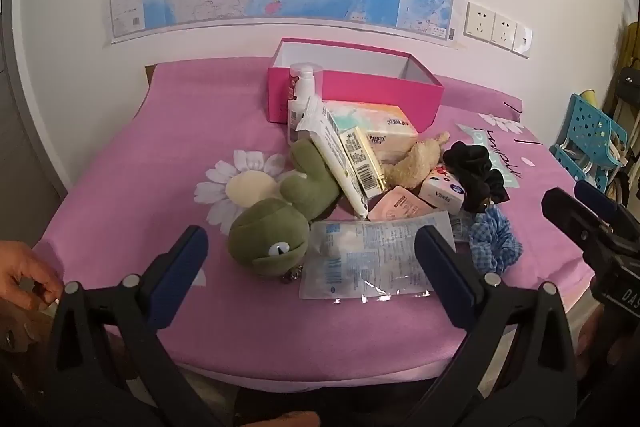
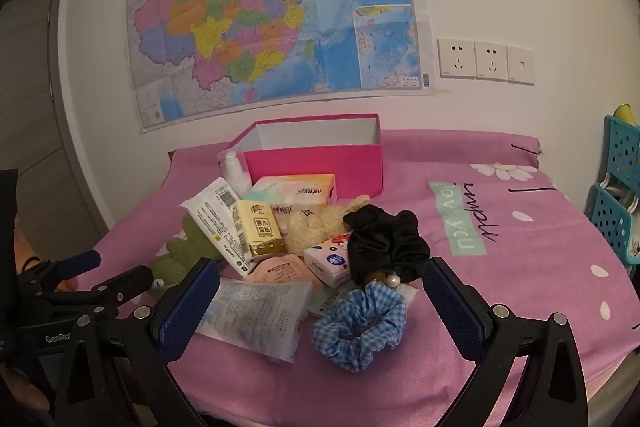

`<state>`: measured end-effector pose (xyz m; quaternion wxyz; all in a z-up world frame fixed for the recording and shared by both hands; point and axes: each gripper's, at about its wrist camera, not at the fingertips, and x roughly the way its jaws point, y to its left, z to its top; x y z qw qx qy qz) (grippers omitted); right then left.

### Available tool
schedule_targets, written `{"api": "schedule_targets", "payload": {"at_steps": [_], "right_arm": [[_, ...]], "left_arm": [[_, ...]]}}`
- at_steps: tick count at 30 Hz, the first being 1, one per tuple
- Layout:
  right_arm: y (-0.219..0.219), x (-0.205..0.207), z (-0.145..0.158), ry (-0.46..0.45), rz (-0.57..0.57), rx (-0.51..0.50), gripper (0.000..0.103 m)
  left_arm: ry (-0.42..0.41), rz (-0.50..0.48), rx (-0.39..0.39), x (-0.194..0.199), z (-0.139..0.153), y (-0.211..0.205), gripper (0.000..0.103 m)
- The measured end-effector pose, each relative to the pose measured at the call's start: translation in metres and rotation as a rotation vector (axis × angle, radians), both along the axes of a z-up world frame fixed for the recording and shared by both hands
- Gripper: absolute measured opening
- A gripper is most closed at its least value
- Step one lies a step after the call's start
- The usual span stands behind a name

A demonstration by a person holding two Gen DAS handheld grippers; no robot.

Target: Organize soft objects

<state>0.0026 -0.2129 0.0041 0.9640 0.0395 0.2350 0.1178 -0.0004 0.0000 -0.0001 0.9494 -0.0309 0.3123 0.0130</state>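
Note:
A pile of soft things lies on the pink-covered table (image 1: 120, 163): a green plush frog (image 1: 276, 231), a beige plush (image 1: 416, 163), a black scrunchie (image 1: 476, 171), a blue checked scrunchie (image 1: 494, 243), tissue packs (image 1: 380, 131) and a clear wipes packet (image 1: 372, 259). An open pink box (image 1: 352, 83) stands behind them. My left gripper (image 1: 312, 263) is open and empty, low in front of the frog and packet. My right gripper (image 2: 320, 299) is open and empty, around the blue scrunchie (image 2: 360, 327) at a distance, with the black scrunchie (image 2: 384, 243) beyond.
A white pump bottle (image 1: 302, 95) and a white tube (image 1: 336, 163) stand or lean in the pile. A blue plastic rack (image 2: 620, 195) is at the right. The wall with a map (image 2: 276, 19) and sockets is close behind the table.

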Motion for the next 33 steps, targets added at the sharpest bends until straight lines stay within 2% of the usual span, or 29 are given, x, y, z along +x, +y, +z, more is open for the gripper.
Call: {"api": "schedule_targets", "payload": {"at_steps": [33], "right_arm": [[0.0002,0.0016,0.0003,-0.003,0.002,-0.002,0.103]], "left_arm": [[0.012,0.007,0.000,0.0037,-0.0031,0.0009,0.103]]}}
